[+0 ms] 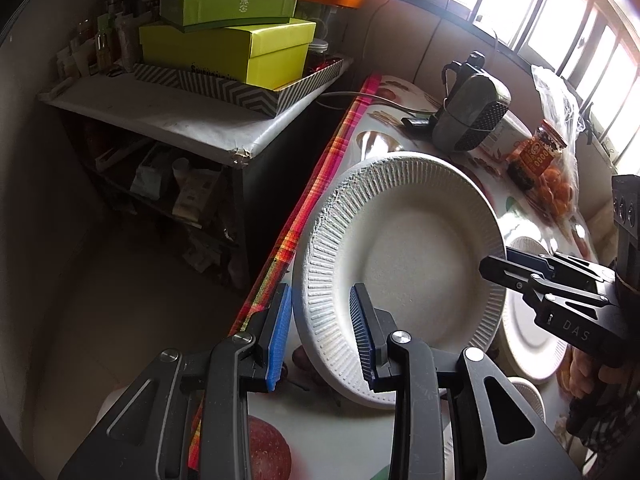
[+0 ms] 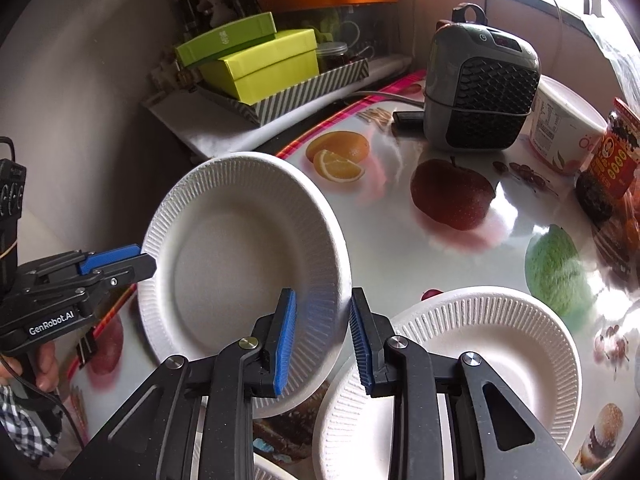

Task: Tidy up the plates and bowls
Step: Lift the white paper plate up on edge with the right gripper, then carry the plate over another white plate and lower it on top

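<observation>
A white paper plate [image 1: 400, 264] is tilted up off the table, seen also in the right wrist view [image 2: 240, 264]. My left gripper [image 1: 322, 334] straddles its near rim with the jaws apart, the plate edge between the pads. My right gripper [image 2: 322, 338] straddles the opposite rim, also apart; it shows in the left wrist view [image 1: 516, 268] at the plate's right edge. A second paper plate [image 2: 480, 356] lies flat on the table under the right gripper, also visible in the left wrist view [image 1: 528, 340].
A grey heater [image 2: 480, 88], a white tub [image 2: 564, 128], a sauce jar [image 2: 612, 160] and a bag of oranges [image 1: 560, 184] stand at the back of the fruit-print table [image 2: 400, 216]. A side shelf with green boxes [image 1: 240, 48] is to the left.
</observation>
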Demonstrator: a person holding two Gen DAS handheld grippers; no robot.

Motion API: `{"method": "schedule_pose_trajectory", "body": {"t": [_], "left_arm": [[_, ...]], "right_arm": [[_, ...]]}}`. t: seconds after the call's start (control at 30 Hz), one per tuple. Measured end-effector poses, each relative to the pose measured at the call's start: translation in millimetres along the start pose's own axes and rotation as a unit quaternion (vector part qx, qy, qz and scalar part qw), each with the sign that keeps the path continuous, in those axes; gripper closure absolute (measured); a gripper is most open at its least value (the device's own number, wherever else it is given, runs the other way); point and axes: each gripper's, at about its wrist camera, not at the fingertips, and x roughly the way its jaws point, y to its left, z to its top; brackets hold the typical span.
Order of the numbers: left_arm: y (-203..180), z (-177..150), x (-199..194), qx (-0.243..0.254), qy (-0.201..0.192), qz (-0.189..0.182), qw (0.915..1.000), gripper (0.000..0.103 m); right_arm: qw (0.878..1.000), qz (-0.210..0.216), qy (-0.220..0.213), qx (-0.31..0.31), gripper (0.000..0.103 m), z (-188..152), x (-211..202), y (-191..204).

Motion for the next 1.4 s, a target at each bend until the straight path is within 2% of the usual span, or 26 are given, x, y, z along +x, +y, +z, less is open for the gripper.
{"method": "schedule_pose_trajectory", "body": {"t": [0.57,1.1,1.4], "left_arm": [[-20.1,-9.9,-54.6,0.028,-0.036,-0.021,0.9988,0.071],[-43.4,-49.1,-75.8,0.053,-0.02,-0.054,0.9969,0.071],[-56.2,-74.3,-82.4,0.074,-0.007,-0.06,0.9955,0.071]], "right_arm": [[1.0,-0.01,-0.028,0.006,0.077,-15.3,-67.4,13.7],[0.999,-0.029,-0.018,0.02,0.077,-74.5,-114.6,19.0],[0.999,-0.031,-0.01,0.039,0.077,-112.0,-131.7,23.5]]}}
